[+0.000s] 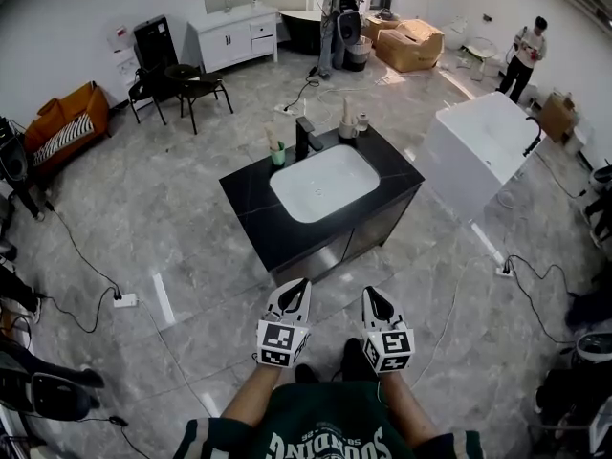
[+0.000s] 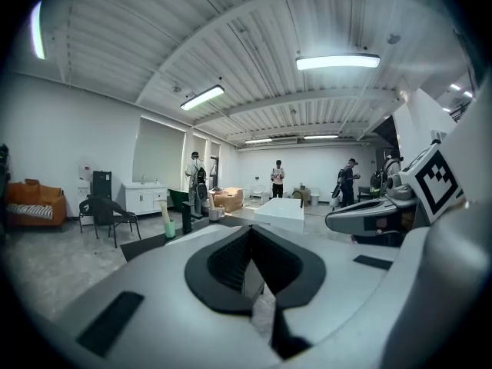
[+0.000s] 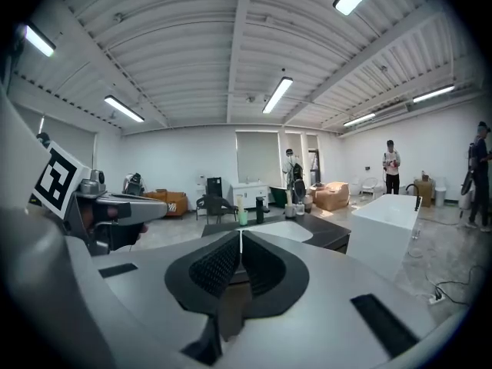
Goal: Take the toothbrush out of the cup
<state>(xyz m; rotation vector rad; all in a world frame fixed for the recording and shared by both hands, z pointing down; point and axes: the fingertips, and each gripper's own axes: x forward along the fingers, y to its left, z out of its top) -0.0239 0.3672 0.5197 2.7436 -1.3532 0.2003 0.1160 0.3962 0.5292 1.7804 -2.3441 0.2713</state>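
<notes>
At the far left an orange upholstered sofa [image 1: 62,122] stood against the white wall, and to its right were a pair of black metal-legged chairs [image 1: 182,84] and then a low white cabinet [image 1: 234,32]. Toward the middle of the grey marble-patterned floor stood a black-topped vanity counter [image 1: 253,208]. On its far left corner stood the small pale-green cup [image 1: 277,157], upright, with the light-coloured toothbrush [image 1: 273,142] standing in it and sticking up above the rim. Nearer the person and well apart from the counter, the left white hand-held gripper [image 1: 304,280] was held out over the floor; in its own view its jaws [image 2: 250,227] were pressed together at the tips with nothing between them, and the cup [image 2: 169,228] and toothbrush [image 2: 164,212] showed far ahead, to the left of the jaws. Just to the right of the cup on the counter rose a black angular tap [image 1: 304,137], and in front of it lay a white rounded-rectangular basin [image 1: 325,185] sunk into the top. The right white hand-held gripper [image 1: 368,290] hung beside the left one, apart from it; its jaws [image 3: 241,233] were likewise closed tight on nothing, with the cup [image 3: 243,218] far off, almost straight above their tips. Further right stood a white freestanding tub [image 1: 478,146], and beyond it a person in a white top [image 1: 526,55] stood near the wall.
</notes>
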